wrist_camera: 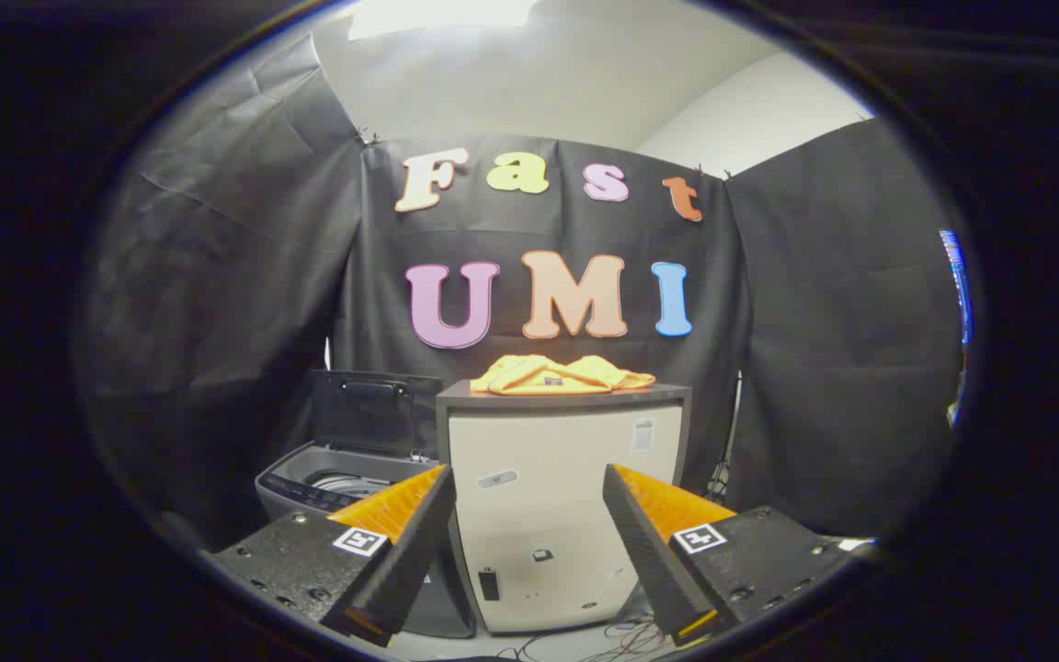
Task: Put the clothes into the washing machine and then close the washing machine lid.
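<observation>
1. Cabinet (564, 496): pale front, dark top, stands square ahead beyond the fingers.
2. Washing machine (346, 483): just left of cabinet, lower than its top, lid (375, 411) raised upright at the back, drum open.
3. Gripper (529, 529): fingers spread wide, gripping nothing, short of the cabinet front.
4. Clothes (559, 375): yellow pile on cabinet top.
5. Cables (612, 639): loose on floor at cabinet base.

I can read no text here: the stickers (643, 434) on the cabinet (566, 515), below the yellow clothes (562, 374), are too small for me to make out.
</observation>
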Demonstrator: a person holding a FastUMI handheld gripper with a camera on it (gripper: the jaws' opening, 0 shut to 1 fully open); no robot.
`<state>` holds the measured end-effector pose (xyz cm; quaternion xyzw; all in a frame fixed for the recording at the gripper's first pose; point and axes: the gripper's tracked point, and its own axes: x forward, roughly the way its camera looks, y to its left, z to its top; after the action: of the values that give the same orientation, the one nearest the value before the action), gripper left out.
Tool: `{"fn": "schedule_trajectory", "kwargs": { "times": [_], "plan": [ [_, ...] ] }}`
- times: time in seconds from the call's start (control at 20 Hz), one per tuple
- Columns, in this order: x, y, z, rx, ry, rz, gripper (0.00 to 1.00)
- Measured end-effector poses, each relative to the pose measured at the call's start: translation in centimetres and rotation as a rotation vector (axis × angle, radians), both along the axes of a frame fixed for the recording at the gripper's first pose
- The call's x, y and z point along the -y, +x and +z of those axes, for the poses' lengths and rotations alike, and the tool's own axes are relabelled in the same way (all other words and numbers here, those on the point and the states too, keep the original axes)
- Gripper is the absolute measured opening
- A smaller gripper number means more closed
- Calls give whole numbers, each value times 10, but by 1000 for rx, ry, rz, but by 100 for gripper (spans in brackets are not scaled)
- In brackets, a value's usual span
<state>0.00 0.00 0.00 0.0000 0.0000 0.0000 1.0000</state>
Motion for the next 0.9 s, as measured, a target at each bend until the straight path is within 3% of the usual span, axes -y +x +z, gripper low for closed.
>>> {"fn": "schedule_trajectory", "kwargs": {
  "times": [0.3, 0.9],
  "plan": [
    [2, -1, 1, -14, 68, -6, 96],
    [-6, 6, -2, -43, 68, -13, 94]
  ]
}}
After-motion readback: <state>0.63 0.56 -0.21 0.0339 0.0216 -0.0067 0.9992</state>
